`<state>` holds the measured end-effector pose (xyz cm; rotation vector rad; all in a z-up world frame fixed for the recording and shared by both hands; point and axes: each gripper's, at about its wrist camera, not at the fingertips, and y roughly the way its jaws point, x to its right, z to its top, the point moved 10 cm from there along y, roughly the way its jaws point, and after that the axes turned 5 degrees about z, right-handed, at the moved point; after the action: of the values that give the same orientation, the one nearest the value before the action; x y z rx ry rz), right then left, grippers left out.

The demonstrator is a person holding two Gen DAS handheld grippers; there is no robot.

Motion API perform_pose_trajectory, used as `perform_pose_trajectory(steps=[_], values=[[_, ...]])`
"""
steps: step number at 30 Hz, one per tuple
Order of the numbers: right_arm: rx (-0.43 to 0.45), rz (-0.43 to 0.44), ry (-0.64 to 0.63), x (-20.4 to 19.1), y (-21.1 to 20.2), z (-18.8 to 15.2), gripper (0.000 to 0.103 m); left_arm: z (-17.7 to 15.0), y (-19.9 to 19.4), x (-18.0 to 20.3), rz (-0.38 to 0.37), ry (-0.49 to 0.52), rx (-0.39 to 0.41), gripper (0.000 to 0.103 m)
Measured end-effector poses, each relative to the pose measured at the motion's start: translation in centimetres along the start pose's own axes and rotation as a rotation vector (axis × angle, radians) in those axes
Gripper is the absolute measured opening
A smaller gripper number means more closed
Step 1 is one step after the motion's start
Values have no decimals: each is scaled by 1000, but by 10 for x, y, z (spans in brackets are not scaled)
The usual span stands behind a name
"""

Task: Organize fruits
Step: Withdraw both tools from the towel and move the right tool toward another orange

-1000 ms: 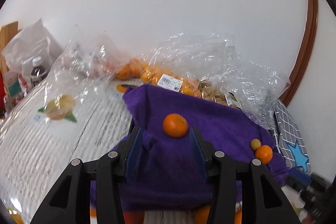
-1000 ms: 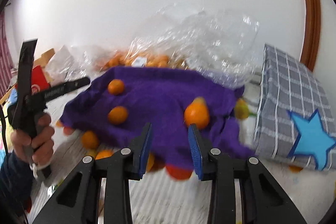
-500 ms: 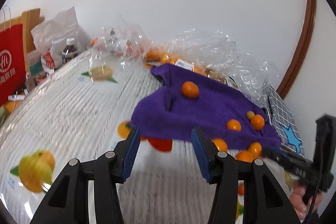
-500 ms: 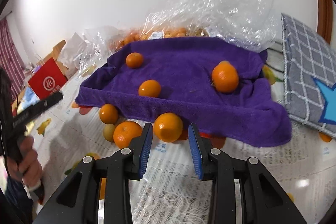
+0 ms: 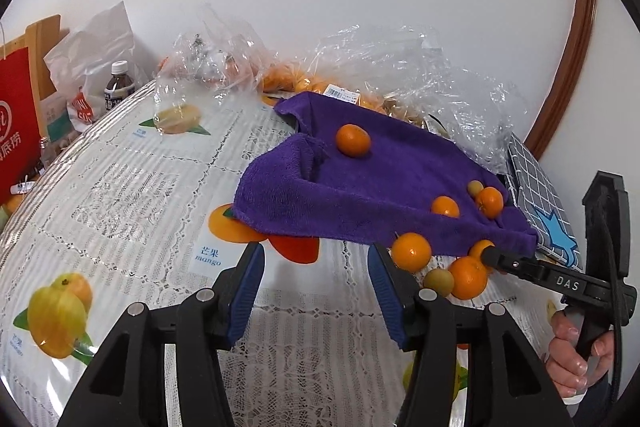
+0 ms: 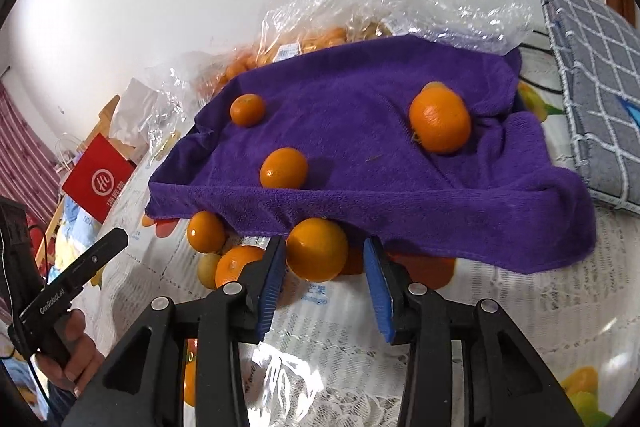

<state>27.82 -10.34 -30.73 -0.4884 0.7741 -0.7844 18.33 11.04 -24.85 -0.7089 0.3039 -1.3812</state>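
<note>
Left wrist: your left tool [image 5: 316, 285] is open and empty over the worktop [image 5: 132, 187], short of the purple towel [image 5: 384, 179]; it has backed off since a second ago.

Right wrist: your right tool [image 6: 324, 275] is open around an orange [image 6: 317, 249] at the towel's edge, closer than before. Center it, then squeeze gently.

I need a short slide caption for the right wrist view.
Open right hand-held gripper frames an orange below the purple towel.
</note>
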Motion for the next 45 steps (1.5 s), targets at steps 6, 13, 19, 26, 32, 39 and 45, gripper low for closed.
perform_pose_trajectory(steps=[6, 13, 19, 26, 32, 39, 45], values=[[-9, 8, 0, -3, 5, -2, 41, -3, 4, 4, -11, 15, -26, 52], [46, -44, -28, 2, -13, -2, 33, -4, 5, 5, -19, 14, -34, 52], [101, -100, -24, 20, -43, -9, 28, -6, 8, 4, -17, 12, -49, 52], [45, -101, -65, 13, -31, -18, 39, -8, 8, 5, -18, 13, -57, 52], [3, -159, -108, 12, -20, -24, 34, -11, 11, 9, -26, 23, -80, 52], [74, -180, -101, 16, -37, -21, 34, -14, 15, 13, -45, 30, -104, 51], [135, -277, -101, 32, -64, -22, 34, -16, 18, 25, -154, -16, -146, 51]])
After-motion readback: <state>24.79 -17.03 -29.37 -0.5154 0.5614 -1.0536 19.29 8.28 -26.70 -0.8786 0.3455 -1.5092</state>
